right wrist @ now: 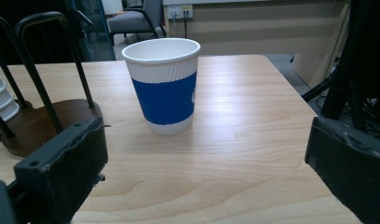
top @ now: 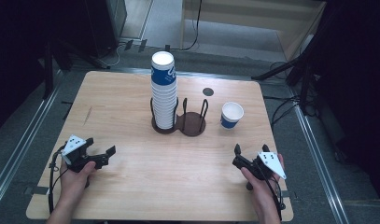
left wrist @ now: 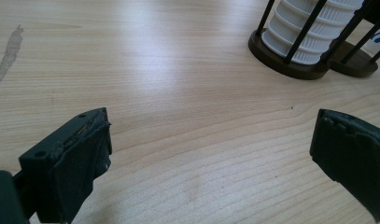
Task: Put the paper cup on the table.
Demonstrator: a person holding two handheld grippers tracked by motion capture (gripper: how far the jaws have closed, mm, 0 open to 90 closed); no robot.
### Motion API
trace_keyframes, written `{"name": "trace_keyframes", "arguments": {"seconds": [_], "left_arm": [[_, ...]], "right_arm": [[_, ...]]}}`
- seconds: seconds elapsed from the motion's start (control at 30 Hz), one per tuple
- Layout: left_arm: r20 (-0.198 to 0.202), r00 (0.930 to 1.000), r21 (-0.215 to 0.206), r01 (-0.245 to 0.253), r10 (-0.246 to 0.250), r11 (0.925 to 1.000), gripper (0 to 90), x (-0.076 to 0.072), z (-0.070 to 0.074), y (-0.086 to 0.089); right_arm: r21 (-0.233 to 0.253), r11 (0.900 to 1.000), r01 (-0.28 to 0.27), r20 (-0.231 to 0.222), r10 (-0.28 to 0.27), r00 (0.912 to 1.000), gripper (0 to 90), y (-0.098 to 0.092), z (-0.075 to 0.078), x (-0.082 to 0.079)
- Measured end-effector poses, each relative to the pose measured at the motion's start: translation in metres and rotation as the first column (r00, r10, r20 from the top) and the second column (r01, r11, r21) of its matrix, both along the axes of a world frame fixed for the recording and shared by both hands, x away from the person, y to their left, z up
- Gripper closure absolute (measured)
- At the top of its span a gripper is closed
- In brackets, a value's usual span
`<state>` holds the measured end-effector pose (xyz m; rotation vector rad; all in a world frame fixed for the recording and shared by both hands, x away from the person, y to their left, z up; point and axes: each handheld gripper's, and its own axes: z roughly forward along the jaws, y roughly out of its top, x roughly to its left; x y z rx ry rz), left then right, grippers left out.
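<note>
Black fingers (right wrist: 61,172), grey three-cornered plates, trailing black cables

We hold 2 grippers low over our near edge, 1 in each hand. Our left gripper (top: 100,155) sits at the left, its jaws spread wide and aimed to the right and a little forward. Our right gripper (top: 235,155) sits at the right, jaws likewise wide apart, pointing forward and slightly left. Both forearms come in from below.
</note>
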<state>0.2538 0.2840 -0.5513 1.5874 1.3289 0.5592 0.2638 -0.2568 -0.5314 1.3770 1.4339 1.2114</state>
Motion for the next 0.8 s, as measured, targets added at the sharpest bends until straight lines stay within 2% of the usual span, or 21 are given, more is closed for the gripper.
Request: {"name": "trace_keyframes", "arguments": {"seconds": [0.8], "left_arm": [[0.0, 1.0, -0.002, -0.003, 0.003, 1.0, 0.0, 0.0, 0.0, 0.0]], "right_arm": [[-0.051, 0.997, 0.063, -0.016, -0.064, 0.9978, 0.0, -0.039, -0.012, -0.024]]}}
